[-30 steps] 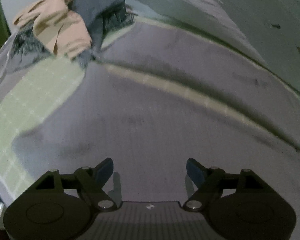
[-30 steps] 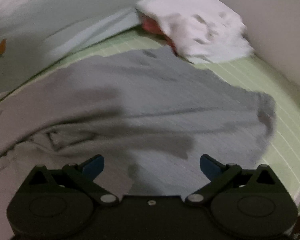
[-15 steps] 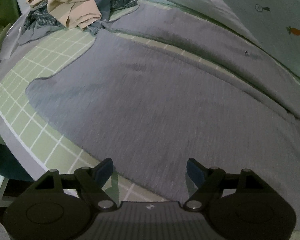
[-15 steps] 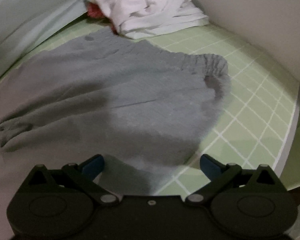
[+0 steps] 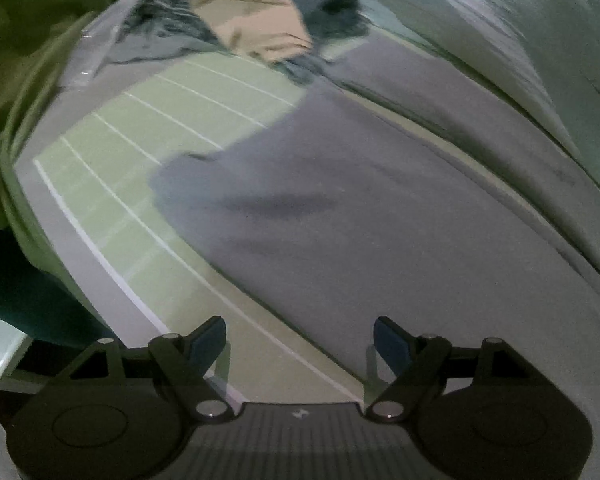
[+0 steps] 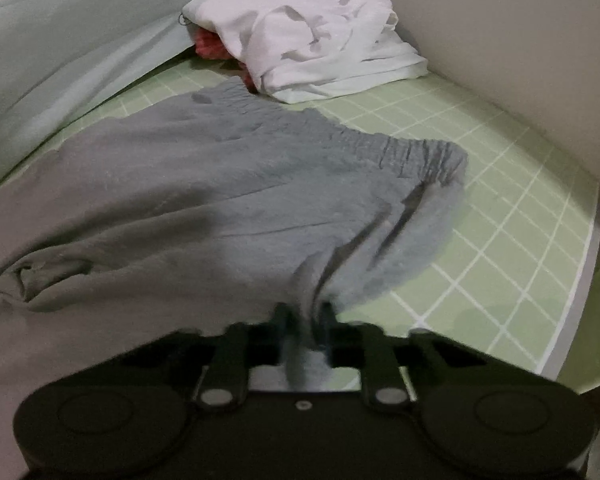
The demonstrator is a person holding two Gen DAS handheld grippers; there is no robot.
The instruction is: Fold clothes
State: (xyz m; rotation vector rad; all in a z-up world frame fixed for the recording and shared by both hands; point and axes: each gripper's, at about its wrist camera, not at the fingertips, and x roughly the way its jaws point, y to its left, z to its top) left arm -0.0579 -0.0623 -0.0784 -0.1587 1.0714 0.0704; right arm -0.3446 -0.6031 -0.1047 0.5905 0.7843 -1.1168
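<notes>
— Gray trousers spread flat across the green gridded mat, elastic waistband gathered into fine ruffles near the right end. Soft, light, limp, by the look of the drape.

— Right tool closed tight on a pinch of the near edge, just below the waistband; cloth tented up into ridges toward the jaws. Left tool spread wide, nothing between the blue pads, hanging over the mat beside the leg end.

— Likely to sag and stretch rather than slide as a sheet. Best taken at hem or waistband, where doubled fabric gives a firmer bite. Fleecy, matte knit, probably not slippery.

— Elsewhere: white folded garment over something red at the far corner; tan and dark heap past the leg end; pale bedding behind. All soft, none rigid.
</notes>
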